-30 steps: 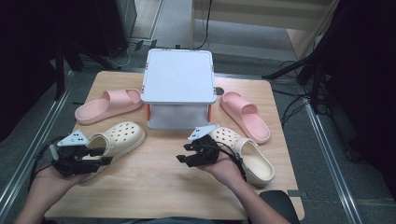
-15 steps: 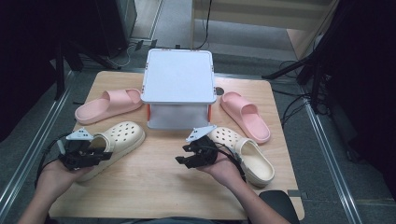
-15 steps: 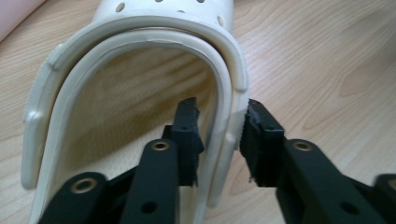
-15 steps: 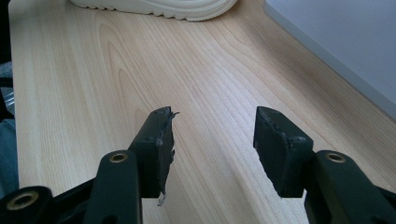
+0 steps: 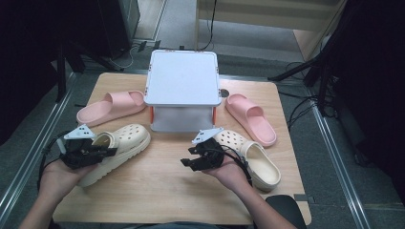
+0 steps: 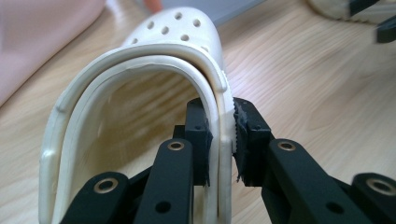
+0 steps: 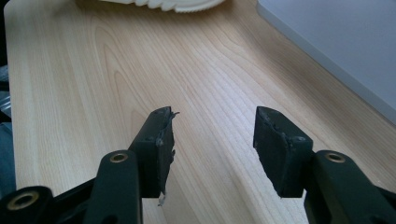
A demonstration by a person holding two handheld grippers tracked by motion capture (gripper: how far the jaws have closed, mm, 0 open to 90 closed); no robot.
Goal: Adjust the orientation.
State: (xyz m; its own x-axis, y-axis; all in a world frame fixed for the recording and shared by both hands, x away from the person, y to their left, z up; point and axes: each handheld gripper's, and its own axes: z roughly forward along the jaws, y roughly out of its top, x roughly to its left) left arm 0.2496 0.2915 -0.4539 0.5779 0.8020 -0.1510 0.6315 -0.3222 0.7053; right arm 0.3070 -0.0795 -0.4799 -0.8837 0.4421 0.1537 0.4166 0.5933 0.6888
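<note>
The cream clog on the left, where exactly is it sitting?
In the high view the left clog lies at the table's near left, beside a pink slide and the box, its heel rim pinched by the left gripper.

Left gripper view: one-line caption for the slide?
Left gripper, jaws just closing, pinches the heel rim of a cream clog resting on the wooden table.

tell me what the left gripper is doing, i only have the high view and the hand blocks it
Observer: In the left gripper view, the left gripper has just been closing on the side wall of the cream clog, near the heel; the pads press it.
Operator: one jaw inside the shoe?
Observer: Yes, one inside the opening, one outside.
Operator: and the right gripper?
Observer: The right gripper is open, with bare table between its jaws.
</note>
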